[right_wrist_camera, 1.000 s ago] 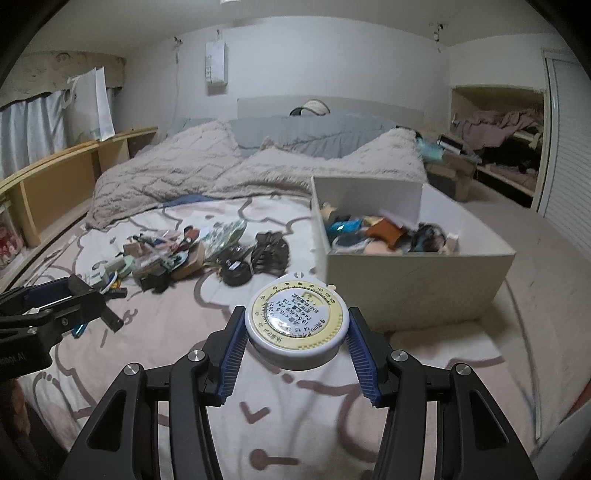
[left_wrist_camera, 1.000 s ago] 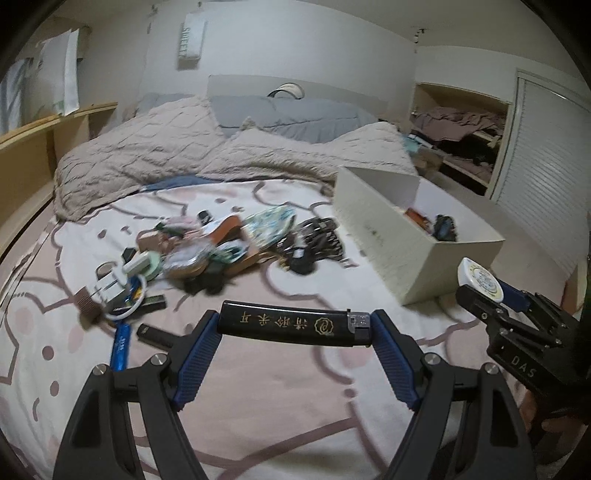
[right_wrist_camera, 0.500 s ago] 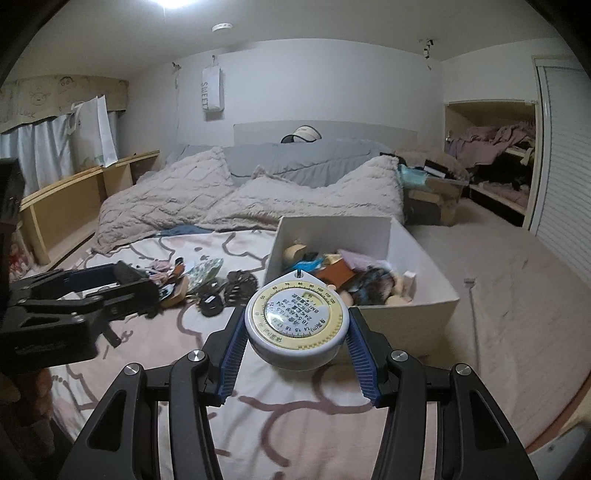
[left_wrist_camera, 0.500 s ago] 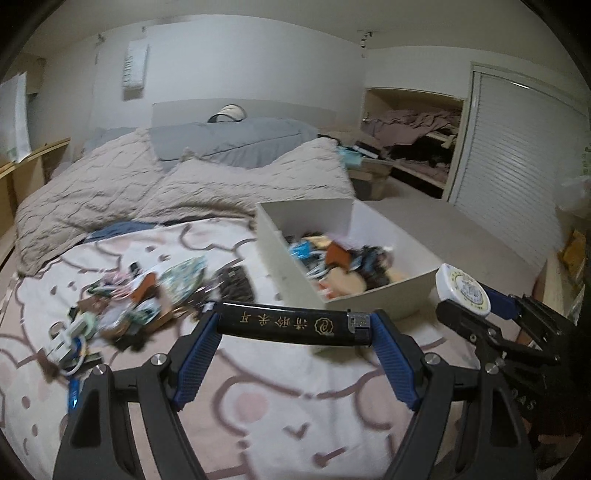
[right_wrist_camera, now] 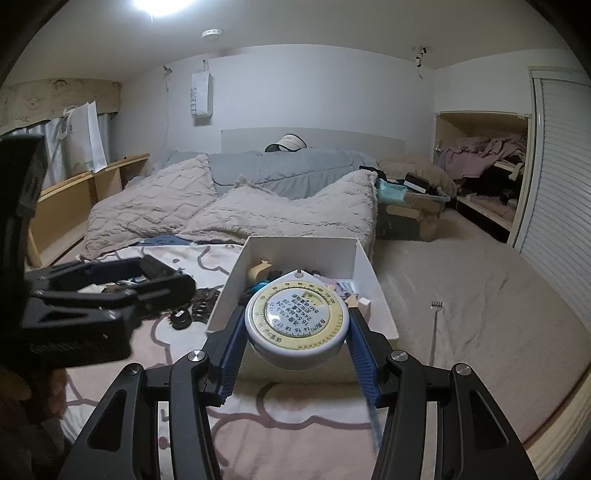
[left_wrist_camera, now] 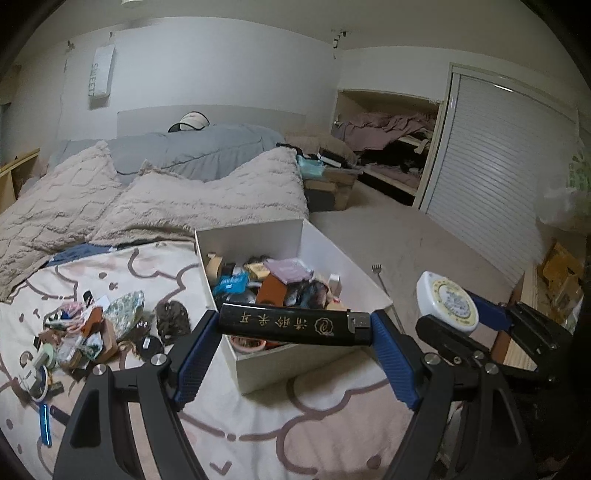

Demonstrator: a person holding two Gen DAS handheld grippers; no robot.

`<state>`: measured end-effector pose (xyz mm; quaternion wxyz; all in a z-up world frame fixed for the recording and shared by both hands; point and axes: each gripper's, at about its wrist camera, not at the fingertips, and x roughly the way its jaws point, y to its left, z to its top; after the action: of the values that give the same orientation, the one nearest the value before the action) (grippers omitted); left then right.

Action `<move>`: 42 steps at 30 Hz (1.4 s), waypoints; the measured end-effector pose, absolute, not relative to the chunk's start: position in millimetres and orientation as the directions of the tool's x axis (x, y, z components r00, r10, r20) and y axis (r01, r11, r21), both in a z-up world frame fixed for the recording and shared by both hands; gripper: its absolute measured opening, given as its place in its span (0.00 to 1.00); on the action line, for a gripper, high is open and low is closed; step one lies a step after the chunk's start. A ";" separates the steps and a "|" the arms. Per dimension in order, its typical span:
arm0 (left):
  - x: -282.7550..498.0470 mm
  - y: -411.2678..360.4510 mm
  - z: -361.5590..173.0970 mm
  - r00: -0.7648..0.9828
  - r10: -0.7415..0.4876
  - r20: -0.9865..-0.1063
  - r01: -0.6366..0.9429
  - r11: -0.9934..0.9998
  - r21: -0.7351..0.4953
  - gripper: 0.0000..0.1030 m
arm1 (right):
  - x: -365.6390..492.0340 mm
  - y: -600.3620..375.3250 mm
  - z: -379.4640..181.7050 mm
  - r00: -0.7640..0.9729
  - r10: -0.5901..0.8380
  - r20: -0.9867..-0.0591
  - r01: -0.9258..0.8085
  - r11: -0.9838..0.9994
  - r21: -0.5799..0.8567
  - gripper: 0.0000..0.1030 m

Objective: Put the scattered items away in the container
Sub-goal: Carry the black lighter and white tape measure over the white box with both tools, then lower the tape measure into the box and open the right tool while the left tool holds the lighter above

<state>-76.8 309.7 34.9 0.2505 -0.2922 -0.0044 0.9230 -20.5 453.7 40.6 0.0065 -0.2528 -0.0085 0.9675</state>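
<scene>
Only my left camera showed the scattered pile (left_wrist_camera: pixel 92 332) on the sheet, left of the white box (left_wrist_camera: pixel 314 365); my right camera showed the ceiling lamp (right_wrist_camera: pixel 151 7). My left gripper (left_wrist_camera: pixel 293 325) clamped a glossy black lighter (left_wrist_camera: pixel 295 324) by its ends, long axis crosswise, metal cap right. My right gripper (right_wrist_camera: pixel 295 325) pinched a round white-and-yellow dial disc (right_wrist_camera: pixel 297 321), face up, before the box.
</scene>
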 end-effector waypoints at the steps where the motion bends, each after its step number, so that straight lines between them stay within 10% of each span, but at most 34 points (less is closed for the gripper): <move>1: -80.0 310.3 37.1 -0.708 0.463 -0.533 -0.458 -0.876 -0.152 0.79 | -24.0 455.7 41.4 -0.873 0.016 -0.487 -0.005 -1.000 -0.024 0.52; 42: -260.5 326.9 -41.6 -0.590 0.446 -0.673 -0.427 -0.880 -0.209 0.79 | -298.6 534.9 -32.6 -0.584 -0.114 -0.803 -0.125 -0.966 0.228 0.52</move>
<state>-260.5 326.9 -41.6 0.2449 -0.3807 -0.0126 0.8916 -298.6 534.9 -32.6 0.0029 -0.4558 0.1311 0.8803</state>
